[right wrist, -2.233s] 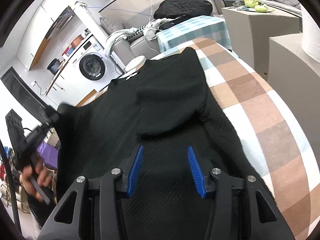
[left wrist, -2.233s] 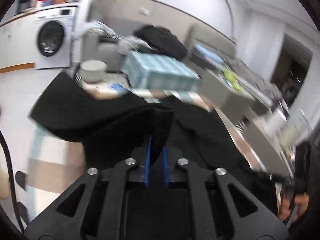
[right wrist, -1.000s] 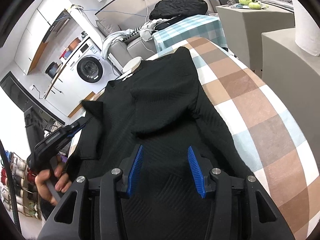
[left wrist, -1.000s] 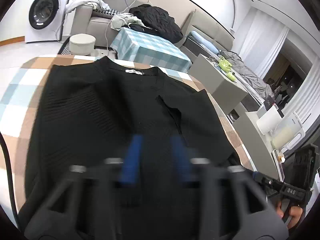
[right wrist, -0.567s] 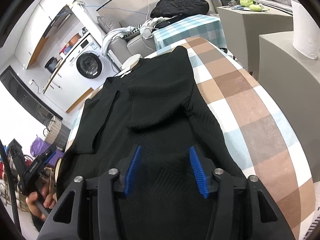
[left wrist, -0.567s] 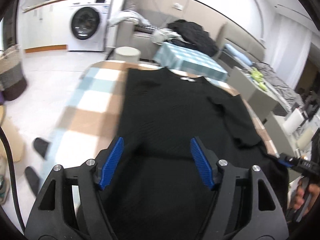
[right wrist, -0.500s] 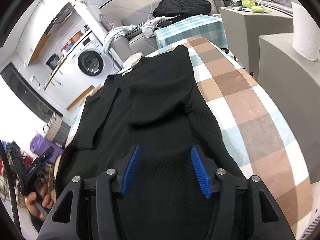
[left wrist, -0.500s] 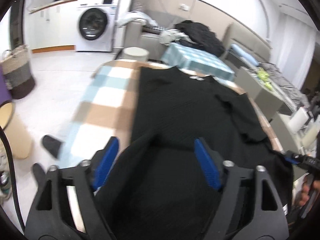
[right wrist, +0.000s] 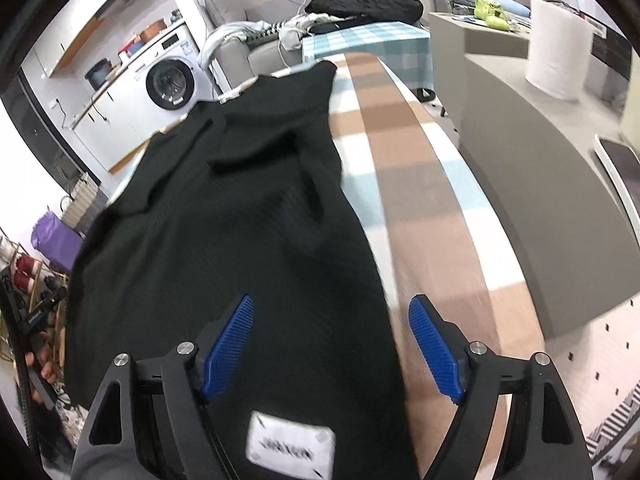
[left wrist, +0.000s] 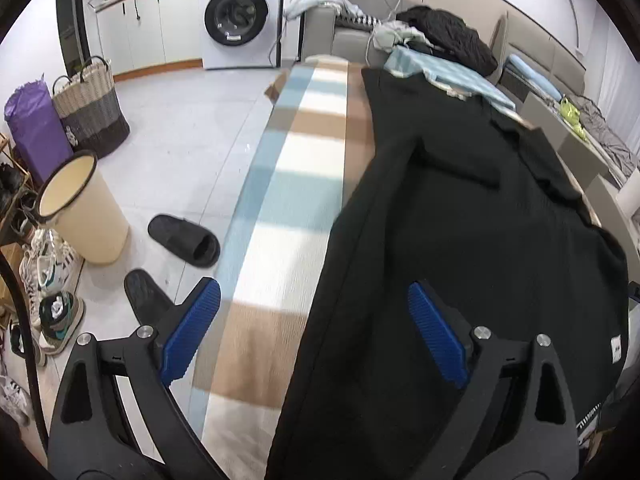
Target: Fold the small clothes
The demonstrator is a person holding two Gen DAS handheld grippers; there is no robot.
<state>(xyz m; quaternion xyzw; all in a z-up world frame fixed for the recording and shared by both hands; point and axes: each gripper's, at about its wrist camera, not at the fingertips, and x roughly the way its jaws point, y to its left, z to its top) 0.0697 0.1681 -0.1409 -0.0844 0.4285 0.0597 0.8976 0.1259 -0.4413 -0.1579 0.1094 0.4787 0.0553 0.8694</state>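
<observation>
A black knit garment lies lengthwise on the checked tablecloth, both sleeves folded in over its body. My left gripper hovers over the garment's left edge near the hem. Its jaws are opening, and cloth lies below them with neither pad pressing on it. In the right wrist view the garment fills the left of the table. My right gripper straddles its right edge near a white label, jaws opening, with nothing gripped.
Left of the table on the floor are a beige bin, black slippers, shoes, a woven basket and a washing machine. A grey counter with a paper roll runs along the right. A sofa piled with clothes stands beyond.
The left gripper let go of the sleeve, swung from the garment's middle to its left edge and widened. The right gripper shifted to the right edge and widened.
</observation>
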